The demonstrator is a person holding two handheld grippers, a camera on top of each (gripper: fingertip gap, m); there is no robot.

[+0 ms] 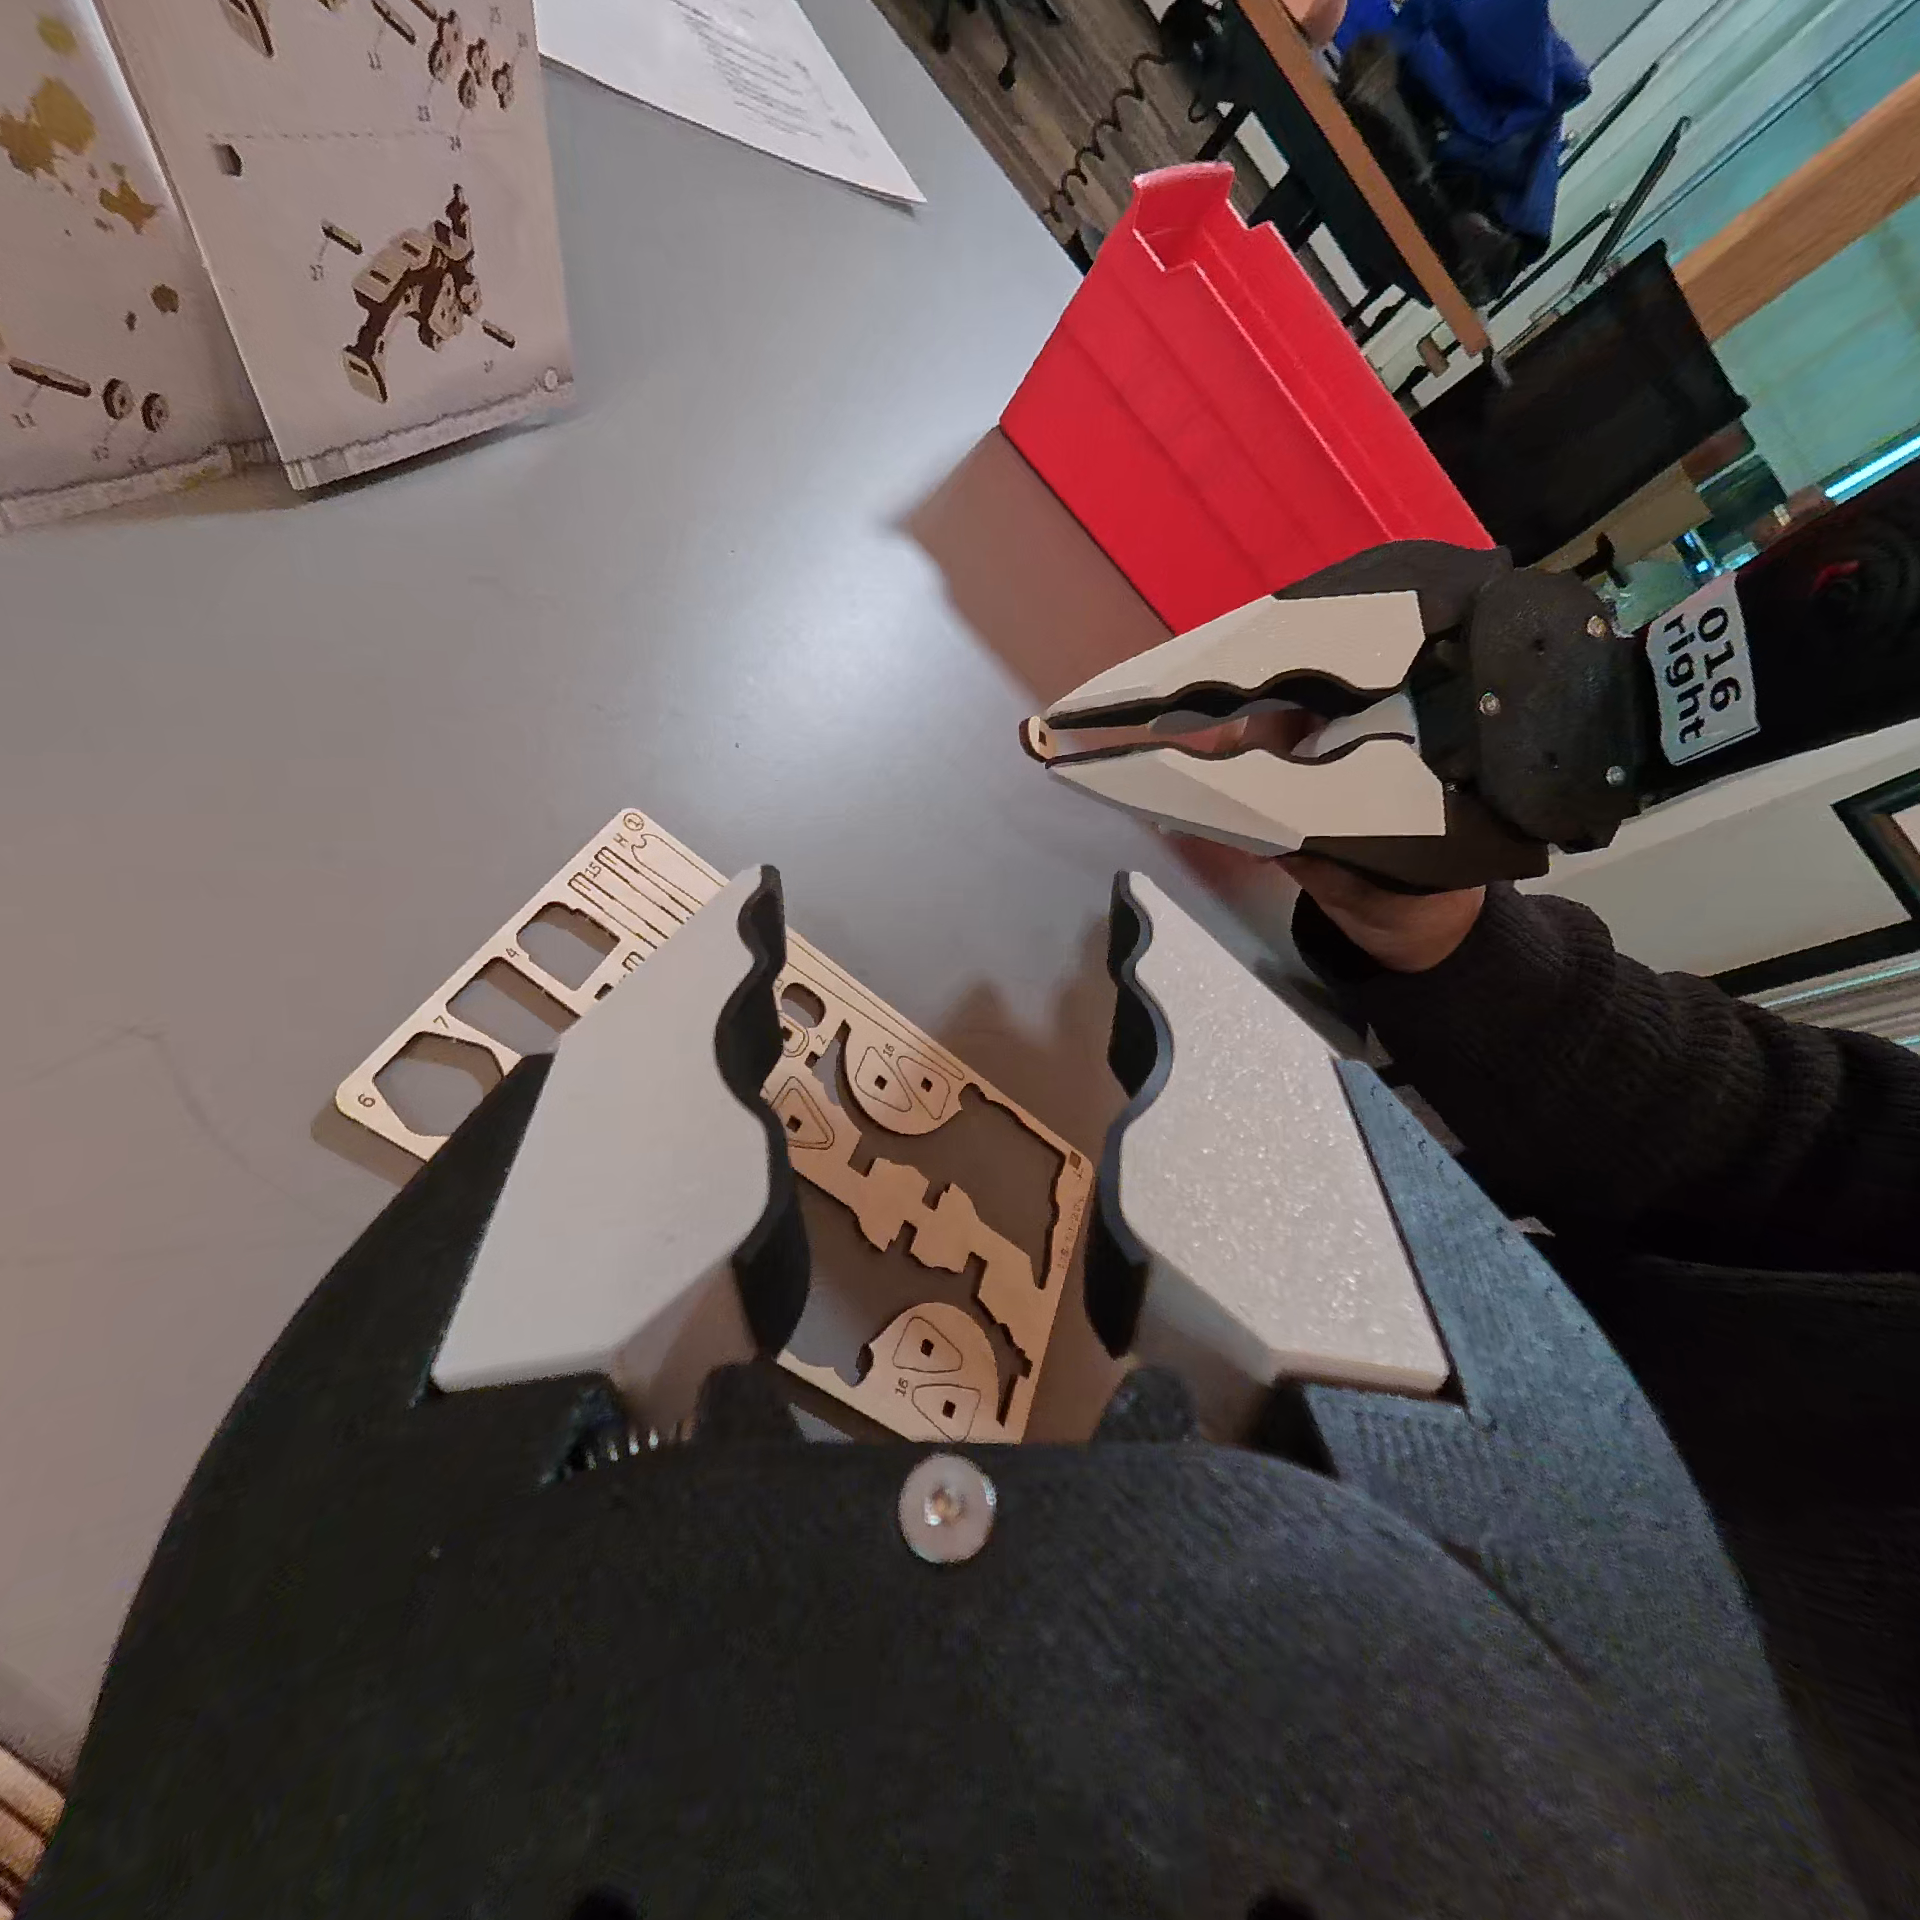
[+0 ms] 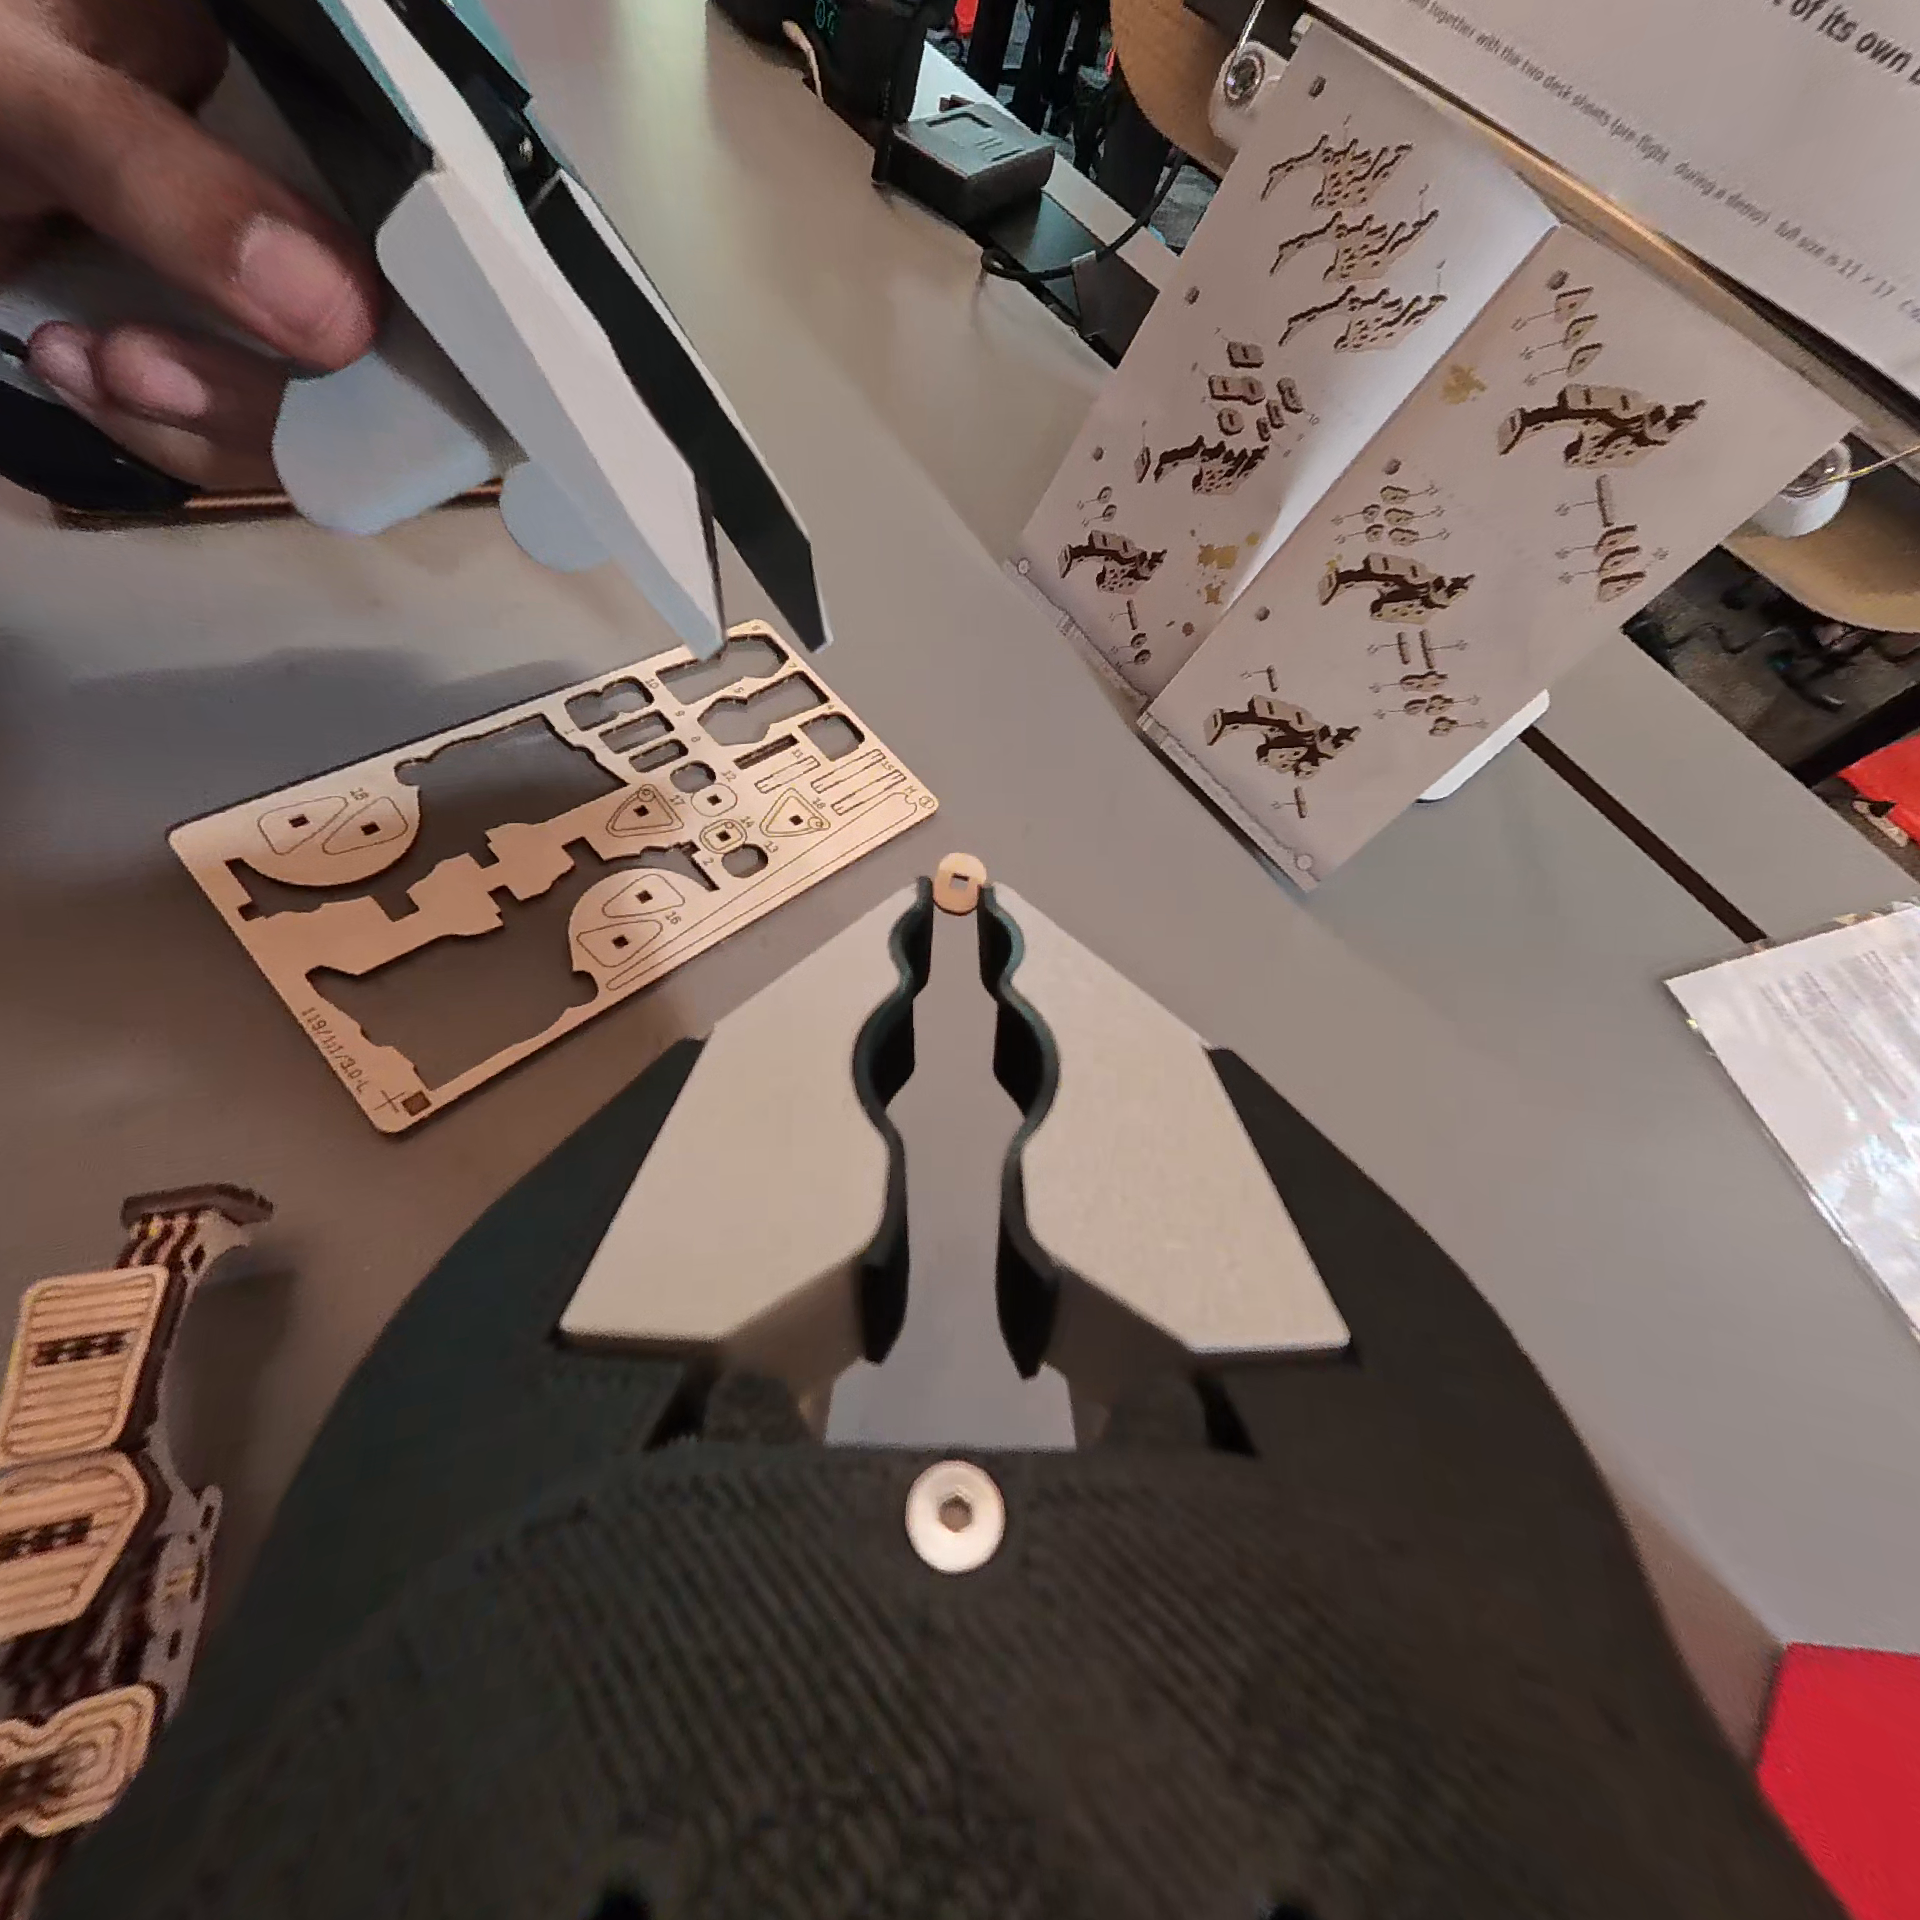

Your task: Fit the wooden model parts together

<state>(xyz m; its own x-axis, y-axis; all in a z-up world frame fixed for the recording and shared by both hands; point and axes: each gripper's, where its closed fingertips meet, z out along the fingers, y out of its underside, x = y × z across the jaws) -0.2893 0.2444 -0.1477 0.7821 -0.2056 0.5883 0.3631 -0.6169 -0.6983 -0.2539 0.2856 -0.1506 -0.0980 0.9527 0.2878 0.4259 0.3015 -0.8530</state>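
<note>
A thin wooden parts sheet with several cut-outs lies flat on the grey table; it also shows in the right wrist view. My left gripper is open and empty, hovering over the sheet; in the right wrist view its tips hang just above the sheet's far end. My right gripper is shut on a small round wooden piece with a square hole, held above the table beside the sheet. In the left wrist view this gripper is to the right. A partly built wooden model lies at the lower left.
An open instruction booklet stands at the table's far side, also in the right wrist view. A red plastic bin sits near the table edge. Printed paper sheets lie on the table. A black adapter lies farther back. Left tips to right tips: about 6 cm.
</note>
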